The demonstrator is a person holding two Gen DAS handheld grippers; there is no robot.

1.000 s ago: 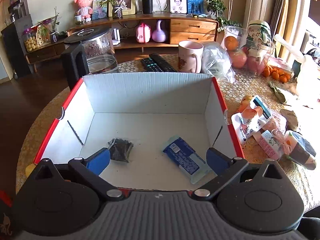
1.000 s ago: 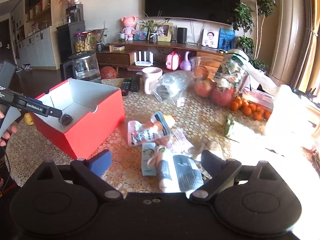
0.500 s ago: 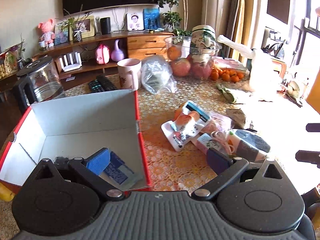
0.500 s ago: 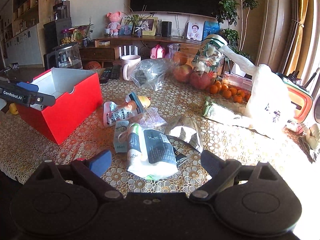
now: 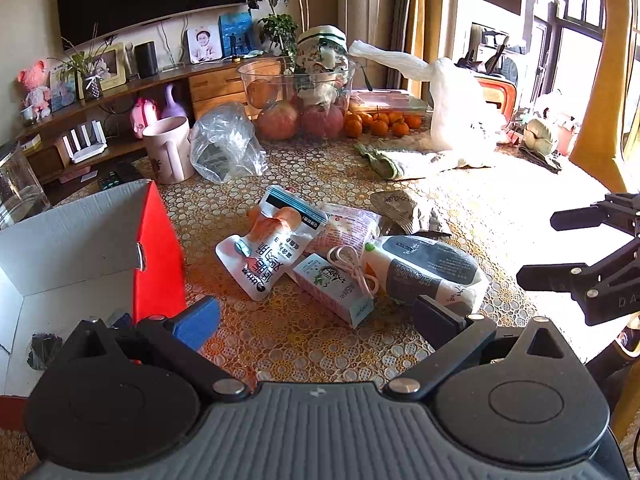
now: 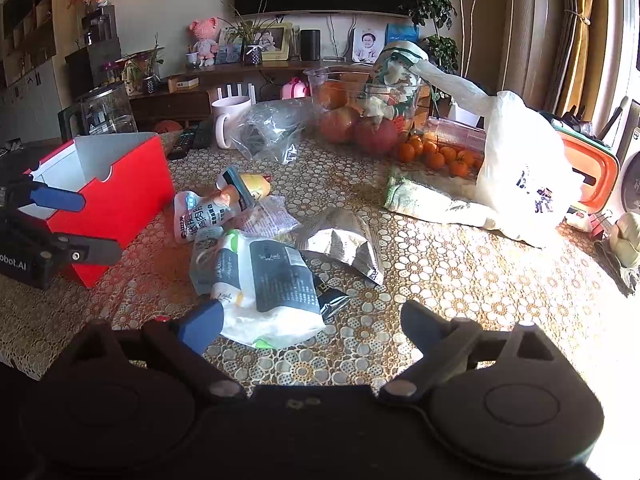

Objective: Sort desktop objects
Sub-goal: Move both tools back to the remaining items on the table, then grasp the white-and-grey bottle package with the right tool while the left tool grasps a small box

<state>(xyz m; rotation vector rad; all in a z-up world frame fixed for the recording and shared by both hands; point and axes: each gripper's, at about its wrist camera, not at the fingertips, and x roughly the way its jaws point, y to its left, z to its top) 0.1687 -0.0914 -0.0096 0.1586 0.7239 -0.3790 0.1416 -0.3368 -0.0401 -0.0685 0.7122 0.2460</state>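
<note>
- Two claws, both empty: my left claw (image 5: 314, 314) has its jaws spread apart over the cloth just right of the box (image 5: 158, 248), and my right claw (image 6: 310, 326) is spread too, low centre of its view, with the big white pack (image 6: 264, 284) partly between its fingers.
- Some sorting looks done: a dark scrap (image 5: 44, 350) lies on the box floor at lower left. Most of the heap is still on the table.
- I judge this as the reach for the next item. Heap at centre frame: pouch (image 5: 272, 248), small carton (image 5: 332, 286) touching it, white pack (image 5: 424, 270) to their right, foil bag (image 6: 344, 242) behind.
- Next move for the left: drop onto the carton or pouch, close, lift, swing left over the box wall.
- Edges: the box's red wall stands beside my left finger, so I must lift clear of it. A cord (image 5: 354, 266) lies across carton and pack and may drag.
- Room: bare cloth in front of the heap, lower centre; the right claw (image 5: 592, 264) sits at right edge, well apart from the carton.
</note>
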